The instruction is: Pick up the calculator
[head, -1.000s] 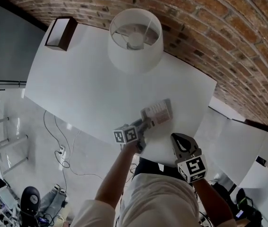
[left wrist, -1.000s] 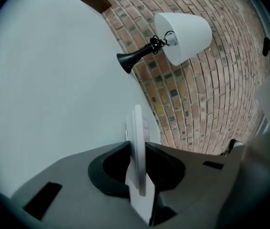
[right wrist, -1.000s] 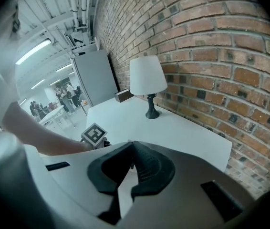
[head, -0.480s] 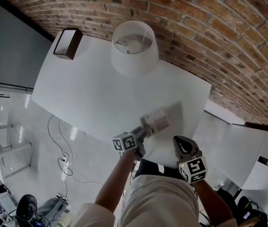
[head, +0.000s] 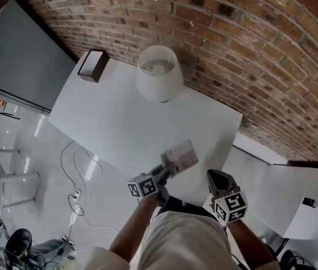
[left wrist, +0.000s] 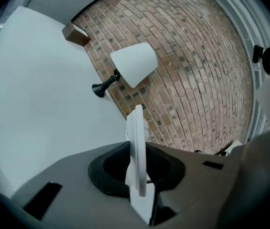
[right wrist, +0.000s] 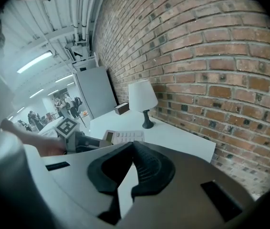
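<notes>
Up it comes! Left gripper (head: 166,169) pinches the calculator (head: 181,154), now lifted clear of the tabletop's (head: 114,117) near edge; right gripper (head: 215,177) pressed together, empty. Pickup looks done.

Calculator (head: 180,155) — smooth white plastic; table (head: 119,117) matt white; wall (head: 249,49) — rough brick.

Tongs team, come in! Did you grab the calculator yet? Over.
Left tongs shut on calculator. Right tongs shut, empty. Calculator held up off the table. Nothing in the way; lamp far back.
</notes>
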A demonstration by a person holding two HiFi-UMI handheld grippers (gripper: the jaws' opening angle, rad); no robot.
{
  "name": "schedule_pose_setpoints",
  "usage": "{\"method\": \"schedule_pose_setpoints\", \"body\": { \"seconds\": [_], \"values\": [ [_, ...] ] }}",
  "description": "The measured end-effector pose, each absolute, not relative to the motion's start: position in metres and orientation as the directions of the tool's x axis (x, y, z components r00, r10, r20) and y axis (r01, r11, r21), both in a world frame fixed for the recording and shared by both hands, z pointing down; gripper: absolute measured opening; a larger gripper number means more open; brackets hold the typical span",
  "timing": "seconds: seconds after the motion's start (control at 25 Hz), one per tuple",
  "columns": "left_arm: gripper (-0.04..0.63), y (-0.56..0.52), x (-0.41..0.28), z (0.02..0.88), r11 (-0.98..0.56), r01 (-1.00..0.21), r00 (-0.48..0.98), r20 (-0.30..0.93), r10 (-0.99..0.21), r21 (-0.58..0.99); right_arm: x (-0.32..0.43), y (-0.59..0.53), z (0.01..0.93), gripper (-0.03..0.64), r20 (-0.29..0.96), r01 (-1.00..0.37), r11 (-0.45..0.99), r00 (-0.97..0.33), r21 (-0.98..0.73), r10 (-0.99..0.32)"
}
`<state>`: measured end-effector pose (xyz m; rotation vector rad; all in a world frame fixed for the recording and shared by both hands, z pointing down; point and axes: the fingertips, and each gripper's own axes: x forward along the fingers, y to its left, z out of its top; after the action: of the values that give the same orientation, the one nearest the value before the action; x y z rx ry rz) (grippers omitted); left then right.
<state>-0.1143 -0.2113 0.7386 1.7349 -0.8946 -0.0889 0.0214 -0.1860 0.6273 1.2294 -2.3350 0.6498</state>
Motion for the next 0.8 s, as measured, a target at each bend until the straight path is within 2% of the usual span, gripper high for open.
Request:
{"method": "schedule_pose_setpoints", "body": {
  "seconds": [0.36, 0.8],
  "values": [
    [0.083, -0.168, -0.107, 0.653, -0.109, -0.54, 0.609, 0.298, -0.735, 0.835, 0.055, -0.142, 0.583, 0.011, 0.476, -0.819, 0.524, -0.567, -0.236, -0.673],
    [0.083, -0.09, -0.114, 0.601, -0.1, -0.533, 0.497, 0.215, -0.841, 0.84, 0.089, -0.086, 0.545, 0.011, 0.377, -0.777, 0.585, -0.627, -0.233, -0.682]
  ]
}}
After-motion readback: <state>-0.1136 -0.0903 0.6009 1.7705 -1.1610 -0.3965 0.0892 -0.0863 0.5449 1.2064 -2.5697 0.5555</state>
